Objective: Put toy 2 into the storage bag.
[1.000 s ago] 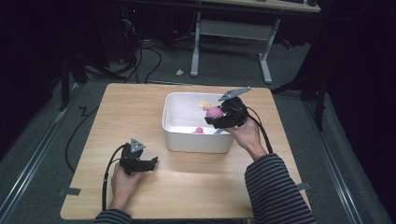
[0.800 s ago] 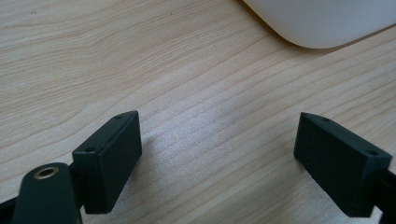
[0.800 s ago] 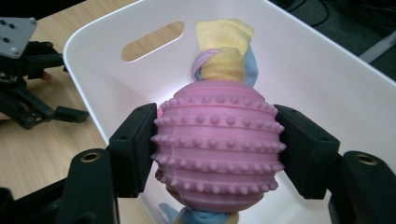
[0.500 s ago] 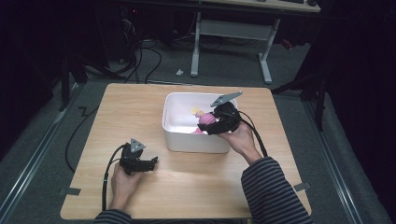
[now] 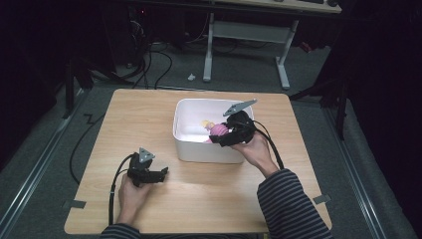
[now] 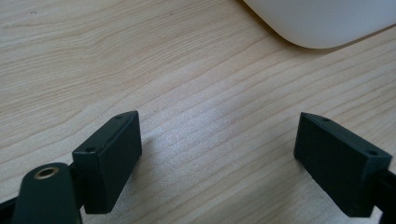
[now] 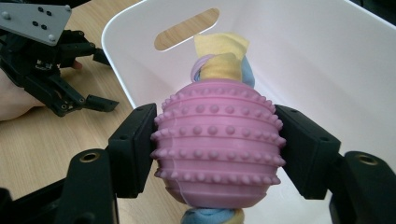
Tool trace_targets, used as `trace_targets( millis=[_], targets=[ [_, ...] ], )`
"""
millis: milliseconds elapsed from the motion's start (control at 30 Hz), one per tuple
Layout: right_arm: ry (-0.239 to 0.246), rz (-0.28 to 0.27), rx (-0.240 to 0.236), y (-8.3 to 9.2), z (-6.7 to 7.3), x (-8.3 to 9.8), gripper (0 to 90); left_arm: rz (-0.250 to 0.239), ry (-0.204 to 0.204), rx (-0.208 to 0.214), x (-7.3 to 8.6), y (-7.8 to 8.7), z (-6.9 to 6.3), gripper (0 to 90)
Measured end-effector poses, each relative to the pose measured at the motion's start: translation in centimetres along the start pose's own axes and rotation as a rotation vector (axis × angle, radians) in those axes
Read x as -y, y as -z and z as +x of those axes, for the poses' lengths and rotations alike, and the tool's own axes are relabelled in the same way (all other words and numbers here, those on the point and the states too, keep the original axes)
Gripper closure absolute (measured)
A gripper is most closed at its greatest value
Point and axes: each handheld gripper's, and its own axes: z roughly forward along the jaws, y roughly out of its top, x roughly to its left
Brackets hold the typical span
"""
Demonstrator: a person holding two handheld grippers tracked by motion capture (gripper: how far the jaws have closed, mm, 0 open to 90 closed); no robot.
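A pink studded ball toy [image 7: 217, 140] with yellow, blue and purple rope ends sits between the pads of my right gripper [image 7: 217, 156], which press on both its sides. In the high view my right gripper [image 5: 217, 134] holds the toy [image 5: 218, 129] inside the white bin [image 5: 209, 152], over its right half. The left gripper [image 5: 161, 174] rests low on the wooden table [image 5: 139, 124], in front of and left of the bin. Its jaws stand wide open in the left gripper view [image 6: 219, 158], with bare wood between them. The bin's corner [image 6: 322, 23] lies just beyond.
The bin [image 7: 327, 56] has a handle slot [image 7: 187, 29] in its far wall and a white floor. The left gripper [image 7: 95, 100] and its hand lie on the table left of the bin. A desk frame [image 5: 244, 45] and cables lie on the floor beyond the table.
My right gripper with the toy has shifted a little left from the bin's right rim and lower into the bin. The left gripper has stayed put.
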Motion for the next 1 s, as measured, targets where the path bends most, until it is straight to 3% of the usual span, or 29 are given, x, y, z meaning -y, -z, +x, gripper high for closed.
trace_targets(
  millis=[367,633,1000],
  targets=[
    [-0.023,0.016,-0.015,-0.2,-0.2,0.1,28.1,0.0,0.0,0.0,0.0,0.0,0.0,15.3],
    [-0.027,-0.004,-0.011,0.5,-0.3,0.4,25.9,-0.001,0.0,-0.002,0.0,0.0,0.0,15.4],
    [-0.048,-0.085,0.059,3.1,-0.7,2.1,30.2,-0.001,0.001,-0.002,0.0,0.0,0.0,15.3]
  ],
)
